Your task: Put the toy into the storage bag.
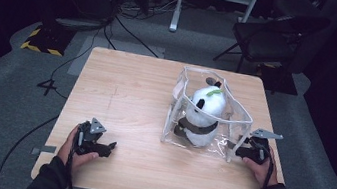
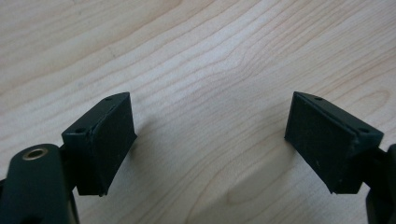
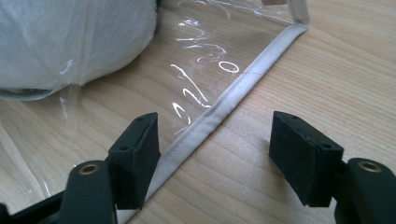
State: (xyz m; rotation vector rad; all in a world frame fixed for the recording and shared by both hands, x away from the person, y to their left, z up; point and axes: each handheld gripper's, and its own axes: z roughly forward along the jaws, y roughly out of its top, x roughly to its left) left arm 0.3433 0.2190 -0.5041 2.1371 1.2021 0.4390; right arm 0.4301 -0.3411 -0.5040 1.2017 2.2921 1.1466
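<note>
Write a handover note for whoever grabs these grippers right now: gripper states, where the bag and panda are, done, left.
Left gripper: open, nothing between the jaws, low over bare table at the near left.
Right gripper: open, jaws astride the white-trimmed bottom edge of the clear bag, not clamped.
Panda plush: sitting upright inside the bag, right of centre on the table.
Done: the panda is in the bag.
Left: probably grip the trim with the right gripper, bring the left one over, then finish handling the bag.

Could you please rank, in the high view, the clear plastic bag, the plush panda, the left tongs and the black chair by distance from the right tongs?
1. Clear plastic bag, right beside the right tongs.
2. Plush panda, inside it.
3. Left tongs, near-left table edge.
4. Black chair, behind the table.
</note>
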